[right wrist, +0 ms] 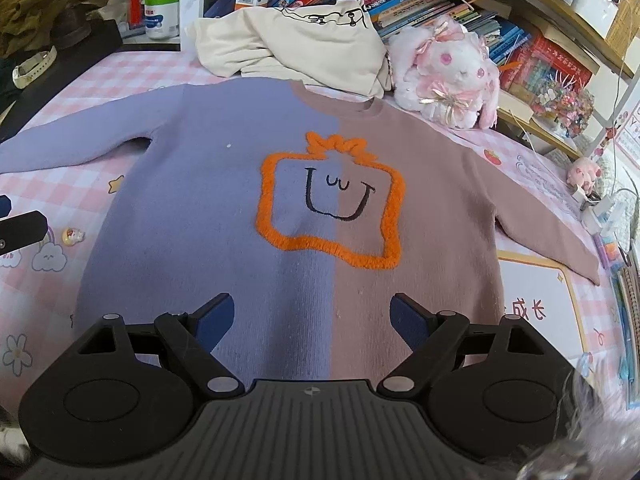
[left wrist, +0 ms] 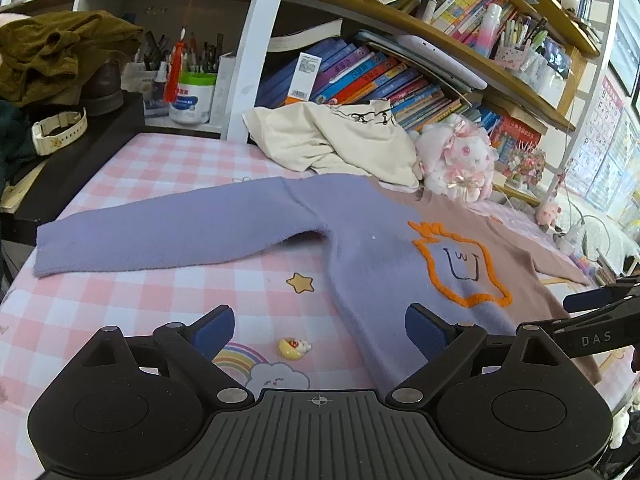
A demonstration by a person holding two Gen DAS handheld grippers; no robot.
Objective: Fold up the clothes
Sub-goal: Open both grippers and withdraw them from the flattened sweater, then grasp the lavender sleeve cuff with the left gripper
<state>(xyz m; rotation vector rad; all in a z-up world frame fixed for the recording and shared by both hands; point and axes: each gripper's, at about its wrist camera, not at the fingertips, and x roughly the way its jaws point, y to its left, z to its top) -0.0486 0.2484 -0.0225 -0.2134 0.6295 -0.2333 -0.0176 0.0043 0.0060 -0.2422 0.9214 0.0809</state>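
Observation:
A two-tone sweater, lilac on the left half and mauve on the right, lies flat and face up on the pink checked table cover. An orange outlined face motif sits on the sweater's chest. Its lilac sleeve stretches out to the left and its mauve sleeve to the right. My left gripper is open and empty, above the sweater's lower left hem. My right gripper is open and empty, above the middle of the hem. The right gripper also shows at the edge of the left wrist view.
A cream garment lies crumpled behind the sweater's collar, with a white and pink plush rabbit beside it. Bookshelves stand behind. A black box with a watch sits at the back left. A small charm lies near the left gripper.

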